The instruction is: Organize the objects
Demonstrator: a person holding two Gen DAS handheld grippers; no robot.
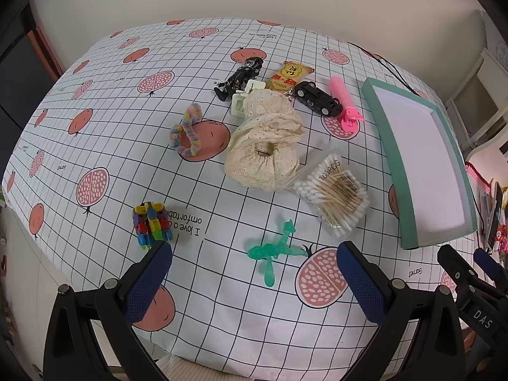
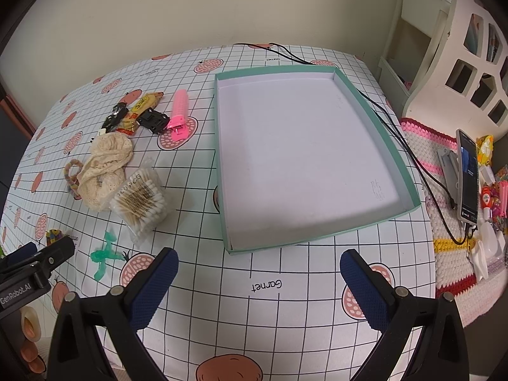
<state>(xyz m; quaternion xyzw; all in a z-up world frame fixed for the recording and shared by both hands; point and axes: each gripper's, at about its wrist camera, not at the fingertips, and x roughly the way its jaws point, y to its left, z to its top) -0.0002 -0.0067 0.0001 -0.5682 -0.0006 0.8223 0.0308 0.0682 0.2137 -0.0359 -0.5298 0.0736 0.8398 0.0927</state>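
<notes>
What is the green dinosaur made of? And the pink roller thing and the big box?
The green dinosaur looks like soft, see-through rubbery plastic: the tablecloth lines show faintly through it. The pink roller seems hard, glossy plastic with a ribbed barrel and clip. The big box looks like matte cardboard, teal outside and white inside, with thin folded walls. None of this is certain from sight alone.

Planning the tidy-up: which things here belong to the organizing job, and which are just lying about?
Job: green tray, cotton swabs, cream scrunchie, pink hair roller, toy car, green dinosaur.
Lying about: phone, black cable, white shelf.
</notes>
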